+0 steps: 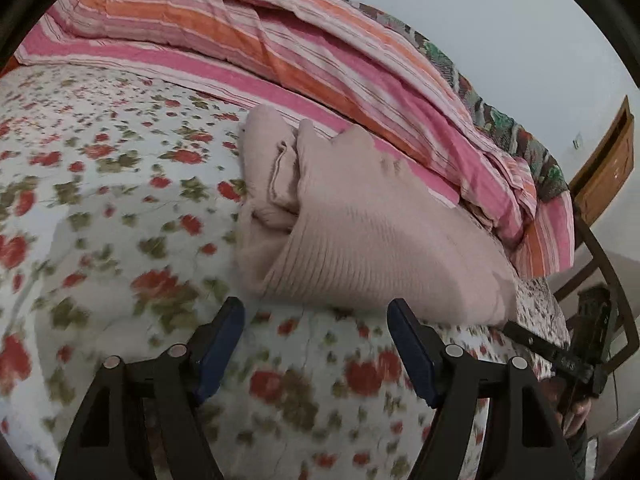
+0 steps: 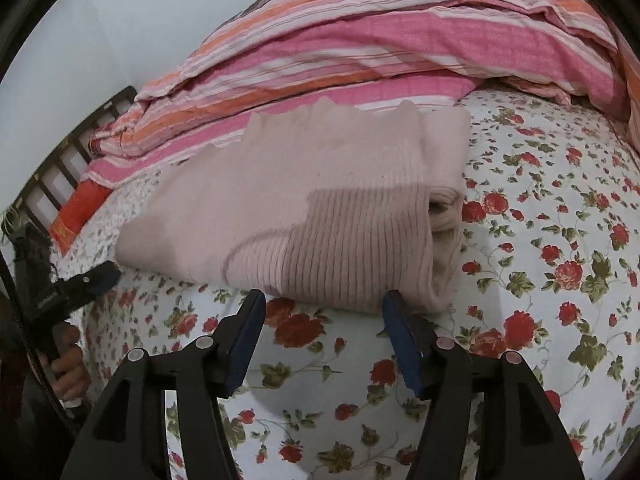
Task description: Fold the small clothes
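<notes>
A pale pink ribbed knit garment (image 1: 360, 232) lies folded into a thick bundle on the floral bed sheet (image 1: 100, 208). It also shows in the right wrist view (image 2: 320, 216), with its rolled edge to the right. My left gripper (image 1: 316, 316) is open and empty, just short of the garment's near edge. My right gripper (image 2: 324, 308) is open and empty, its fingertips at the garment's near hem. The other gripper shows at the right edge of the left wrist view (image 1: 576, 352) and at the left edge of the right wrist view (image 2: 68, 284).
A striped pink and orange quilt (image 1: 280, 48) is heaped along the back of the bed, also in the right wrist view (image 2: 360, 40). A wooden bed frame with slats (image 2: 60, 160) runs beside it. A wooden headboard (image 1: 608, 168) stands far right.
</notes>
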`<state>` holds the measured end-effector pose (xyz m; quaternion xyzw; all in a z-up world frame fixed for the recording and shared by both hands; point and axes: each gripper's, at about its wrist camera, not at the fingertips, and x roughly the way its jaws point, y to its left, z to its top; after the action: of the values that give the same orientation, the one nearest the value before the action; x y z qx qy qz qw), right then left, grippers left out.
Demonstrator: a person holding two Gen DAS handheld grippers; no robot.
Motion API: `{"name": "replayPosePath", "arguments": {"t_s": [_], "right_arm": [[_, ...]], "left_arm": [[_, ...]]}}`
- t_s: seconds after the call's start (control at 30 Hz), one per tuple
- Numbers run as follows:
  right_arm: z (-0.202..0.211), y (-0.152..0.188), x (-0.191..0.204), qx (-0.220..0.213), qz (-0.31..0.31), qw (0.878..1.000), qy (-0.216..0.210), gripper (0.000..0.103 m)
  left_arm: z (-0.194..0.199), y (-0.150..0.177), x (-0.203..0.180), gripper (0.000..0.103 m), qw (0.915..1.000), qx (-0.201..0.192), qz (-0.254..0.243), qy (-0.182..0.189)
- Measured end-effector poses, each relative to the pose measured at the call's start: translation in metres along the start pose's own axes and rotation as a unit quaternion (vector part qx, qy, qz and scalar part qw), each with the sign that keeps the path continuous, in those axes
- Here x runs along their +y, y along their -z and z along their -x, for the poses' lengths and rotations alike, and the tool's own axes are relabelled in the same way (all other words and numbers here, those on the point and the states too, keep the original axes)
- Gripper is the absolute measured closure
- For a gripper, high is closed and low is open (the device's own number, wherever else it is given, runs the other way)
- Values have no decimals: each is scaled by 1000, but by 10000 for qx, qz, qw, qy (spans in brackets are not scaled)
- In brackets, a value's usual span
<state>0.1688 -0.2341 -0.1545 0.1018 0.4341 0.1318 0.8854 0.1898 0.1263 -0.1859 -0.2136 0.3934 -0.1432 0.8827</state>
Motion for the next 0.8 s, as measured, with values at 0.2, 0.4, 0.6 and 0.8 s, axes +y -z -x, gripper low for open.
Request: {"name": "replayPosePath", "arguments": {"t_s": [0.2,0.4,0.6,0.8], "right_arm": [[0,-1,-8,95,-330,9993,-137,42],[-2,4,-5,71,-281,9996,0,42],[-2,3,-6,210,-488,9986,-8,41],[6,7,-32,177,-1073,9941,-60,69]], "left_arm": [[-23,-16,-1,31,9996,-138,192,122],[-32,-26,-1,31,9992,-140,267,269],[-33,-28,-4,31,9993,-172,262,227],[-32,-27,-7,31,9994,-176,203,224]]}}
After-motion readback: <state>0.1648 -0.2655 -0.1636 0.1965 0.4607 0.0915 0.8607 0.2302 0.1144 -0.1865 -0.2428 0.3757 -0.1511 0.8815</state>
